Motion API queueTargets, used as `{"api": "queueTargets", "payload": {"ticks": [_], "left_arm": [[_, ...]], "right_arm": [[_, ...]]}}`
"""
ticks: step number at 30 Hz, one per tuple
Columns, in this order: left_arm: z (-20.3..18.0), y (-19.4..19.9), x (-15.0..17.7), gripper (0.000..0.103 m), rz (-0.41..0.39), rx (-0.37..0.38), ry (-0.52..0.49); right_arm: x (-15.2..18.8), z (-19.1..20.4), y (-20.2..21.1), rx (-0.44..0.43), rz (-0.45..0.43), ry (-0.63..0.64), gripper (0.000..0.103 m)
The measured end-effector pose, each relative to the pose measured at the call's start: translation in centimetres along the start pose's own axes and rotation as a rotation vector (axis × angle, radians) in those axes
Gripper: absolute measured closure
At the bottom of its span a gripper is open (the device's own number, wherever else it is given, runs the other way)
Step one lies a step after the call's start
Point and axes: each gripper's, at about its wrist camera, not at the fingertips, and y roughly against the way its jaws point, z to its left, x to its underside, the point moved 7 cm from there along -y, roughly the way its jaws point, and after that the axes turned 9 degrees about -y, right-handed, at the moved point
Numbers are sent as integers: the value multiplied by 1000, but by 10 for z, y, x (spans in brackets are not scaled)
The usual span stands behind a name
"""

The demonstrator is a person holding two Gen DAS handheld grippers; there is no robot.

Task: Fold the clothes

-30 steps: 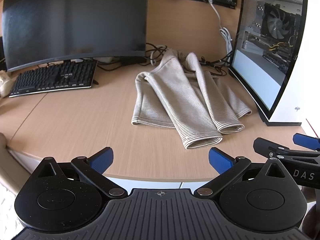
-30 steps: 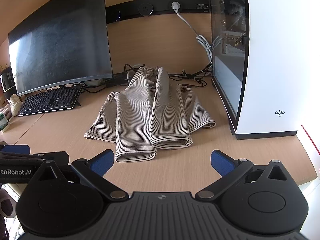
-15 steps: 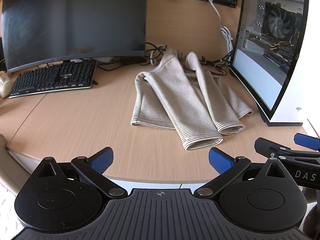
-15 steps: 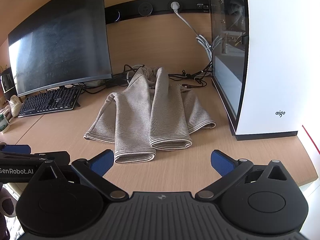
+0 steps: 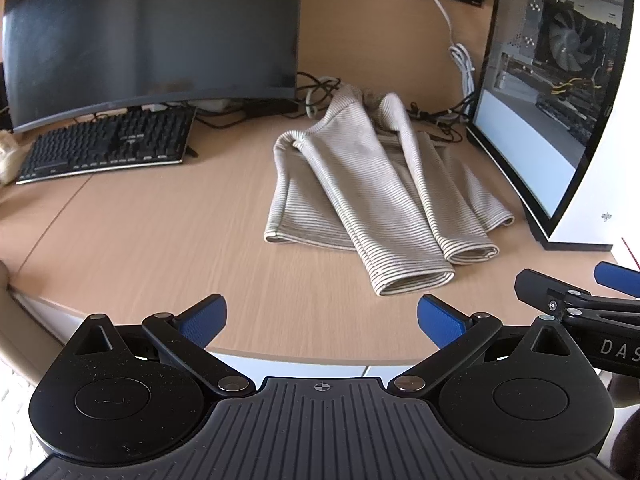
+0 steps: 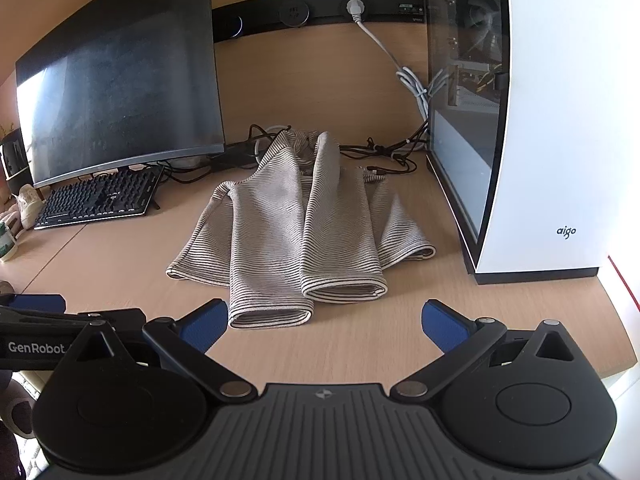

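Two grippers hang spread and empty at the bottom of their frames, the left gripper [image 5: 322, 316] and the right gripper [image 6: 324, 320] short of the striped sweater [image 6: 296, 232], which lies mid-frame on the desk [image 5: 160, 240] with both sleeves laid over its body. A pinch at the cuffs (the nearest part) would likely lift only a sleeve and undo the fold. Farther back, the collar lies beside loose cables [image 6: 384, 160] near the computer case [image 6: 560, 120], so a pull could snag them.

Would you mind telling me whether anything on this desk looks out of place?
The striped garment lies on the desk, its collar end bunched against the cables behind it. Both sleeves are folded across its front.
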Motion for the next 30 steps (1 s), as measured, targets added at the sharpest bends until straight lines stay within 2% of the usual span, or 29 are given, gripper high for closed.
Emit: {"api": "queueTargets", "payload": {"ticks": [12,19,25,30], "left_arm": [[4,-14,-8,0,11,18,-17],[14,-40,-19,0,41,55,-23],[30,-65,-36,0,48,128,-25],[46,-91,-51,0,74,235,-27]], "right_arm": [[-4,1,-15,40,17,-11,0],[-8,8,-38,68,45,-28,0],[-18,21,-61,106,63,-52,0],[-25,32,-78,152,87,-106,0]]}}
